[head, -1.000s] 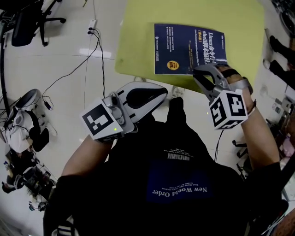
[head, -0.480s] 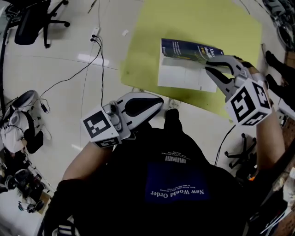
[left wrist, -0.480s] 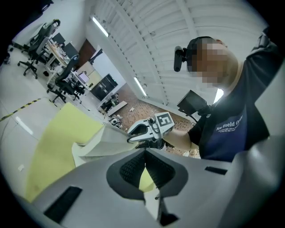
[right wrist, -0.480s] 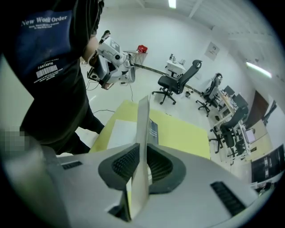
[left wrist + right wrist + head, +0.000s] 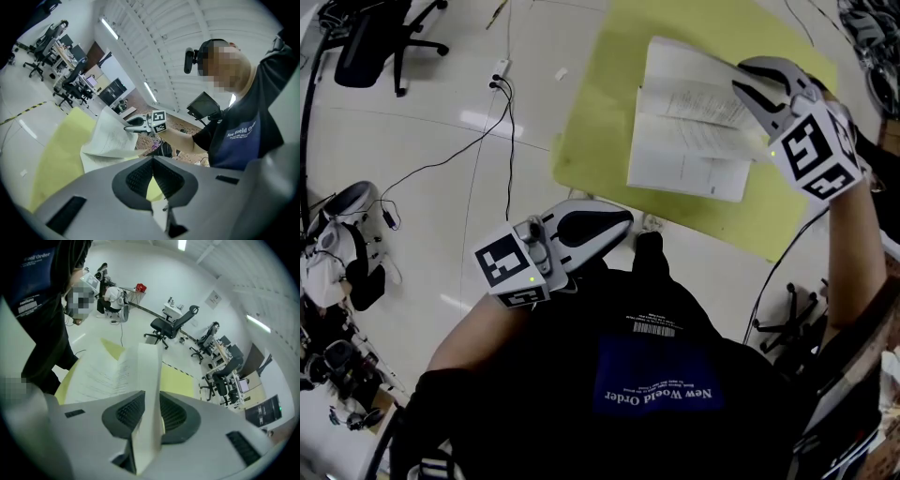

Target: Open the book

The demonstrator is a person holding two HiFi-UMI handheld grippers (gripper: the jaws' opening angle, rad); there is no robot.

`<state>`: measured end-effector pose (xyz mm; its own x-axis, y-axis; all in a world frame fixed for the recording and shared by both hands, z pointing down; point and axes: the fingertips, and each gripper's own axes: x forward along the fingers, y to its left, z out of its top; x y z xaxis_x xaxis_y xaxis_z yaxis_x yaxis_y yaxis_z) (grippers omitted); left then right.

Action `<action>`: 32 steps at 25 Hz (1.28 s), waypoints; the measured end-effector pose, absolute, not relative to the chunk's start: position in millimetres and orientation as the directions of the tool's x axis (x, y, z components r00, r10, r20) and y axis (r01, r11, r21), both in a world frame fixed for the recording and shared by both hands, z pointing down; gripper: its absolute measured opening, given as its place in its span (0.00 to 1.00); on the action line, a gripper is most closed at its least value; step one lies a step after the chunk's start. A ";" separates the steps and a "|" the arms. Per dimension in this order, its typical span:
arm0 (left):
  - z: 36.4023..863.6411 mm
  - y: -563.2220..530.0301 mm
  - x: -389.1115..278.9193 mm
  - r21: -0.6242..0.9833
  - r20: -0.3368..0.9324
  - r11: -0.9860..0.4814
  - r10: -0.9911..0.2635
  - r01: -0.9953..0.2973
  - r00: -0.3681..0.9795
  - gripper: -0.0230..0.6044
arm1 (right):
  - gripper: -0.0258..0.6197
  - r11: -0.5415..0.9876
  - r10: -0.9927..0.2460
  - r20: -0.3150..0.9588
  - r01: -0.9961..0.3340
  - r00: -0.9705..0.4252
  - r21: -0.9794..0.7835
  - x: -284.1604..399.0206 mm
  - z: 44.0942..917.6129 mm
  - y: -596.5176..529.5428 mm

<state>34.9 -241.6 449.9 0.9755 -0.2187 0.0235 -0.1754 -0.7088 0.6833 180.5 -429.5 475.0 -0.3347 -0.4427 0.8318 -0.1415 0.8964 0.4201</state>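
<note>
Already the book [image 5: 684,159] lies half open: your right tool [image 5: 742,82] pinches the lifted pages [image 5: 689,80], its jaws just easing apart, your left tool [image 5: 623,217] is pressed together and empty, and only laying them flat remains.

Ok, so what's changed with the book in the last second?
The book was closed, blue cover up; now it lies open on the yellow table. The right tongs swung up and away, lifting a sheaf of pages gripped between them, their jaws just opening slightly. The left tongs stayed shut and empty near the waist.
</note>
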 end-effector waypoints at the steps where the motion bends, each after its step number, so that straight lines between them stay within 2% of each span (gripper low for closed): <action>1: 450.1 -242.9 33.7 0.684 0.023 -0.708 -0.220 -0.176 0.975 0.05 | 0.15 0.891 -0.455 0.827 -0.158 -0.330 0.426 182.0 477.2 -438.7; 16: 457.8 -257.1 15.6 0.700 0.023 -0.689 -0.238 -0.185 0.971 0.05 | 0.16 0.852 -0.496 0.813 -0.349 -0.305 0.389 191.1 535.1 -538.7; 18: 457.6 -257.1 16.3 0.706 0.020 -0.684 -0.241 -0.185 0.970 0.05 | 0.21 0.844 -0.507 0.821 -0.346 -0.262 0.411 196.3 548.2 -546.7; 22: 456.3 -257.8 20.8 0.718 0.008 -0.671 -0.259 -0.185 0.966 0.05 | 0.20 0.879 -0.447 0.878 -0.264 -0.168 0.397 202.6 595.6 -528.0; 23: 457.1 -258.5 20.3 0.717 0.007 -0.671 -0.261 -0.187 0.965 0.05 | 0.16 0.873 -0.458 0.871 -0.276 -0.177 0.403 200.4 601.1 -524.5; 24: 458.4 -259.2 19.1 0.716 0.008 -0.672 -0.261 -0.188 0.965 0.05 | 0.12 0.859 -0.479 0.857 -0.301 -0.191 0.413 197.7 602.2 -523.6; 29: 460.4 -260.1 15.6 0.706 0.029 -0.681 -0.249 -0.197 0.968 0.05 | 0.12 0.813 -0.537 0.803 -0.410 -0.258 0.412 189.6 582.0 -519.4; 32: 460.7 -256.4 15.1 0.690 0.059 -0.692 -0.238 -0.212 0.970 0.05 | 0.12 0.760 -0.583 0.739 -0.549 -0.337 0.348 190.6 547.2 -508.5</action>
<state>15.1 -256.4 460.7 0.9695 -0.2378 0.0589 -0.2116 -0.6920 0.6902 190.6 -508.5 547.2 -0.3374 -0.5828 0.7393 -0.5491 0.7597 0.3483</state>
